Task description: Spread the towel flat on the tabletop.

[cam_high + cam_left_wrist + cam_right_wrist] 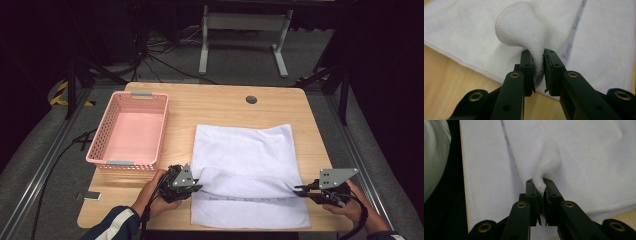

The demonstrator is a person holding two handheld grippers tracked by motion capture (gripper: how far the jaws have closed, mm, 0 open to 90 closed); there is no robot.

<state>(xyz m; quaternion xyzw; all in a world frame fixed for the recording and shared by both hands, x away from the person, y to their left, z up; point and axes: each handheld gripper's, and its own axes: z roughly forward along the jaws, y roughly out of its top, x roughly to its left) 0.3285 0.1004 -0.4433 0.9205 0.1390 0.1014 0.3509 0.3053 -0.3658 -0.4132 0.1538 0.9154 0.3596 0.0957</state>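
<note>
A white towel [245, 155] lies spread on the wooden table [210, 102], with a faint blue stripe near its front edge. Its top layer is folded back toward the front. My left gripper [196, 188] is shut on the left corner of that fold; in the left gripper view the cloth [524, 27] bulges up from between the jaws of my left gripper [538, 66]. My right gripper [299, 190] is shut on the right corner, and in the right gripper view a twisted bit of towel [549, 167] rises from my right gripper [541, 188].
A pink perforated basket [129, 131] stands empty at the table's left. A round cable hole [251, 99] sits near the far edge. A small grey object [92, 196] lies off the table's front left corner. Bare wood lies behind the towel.
</note>
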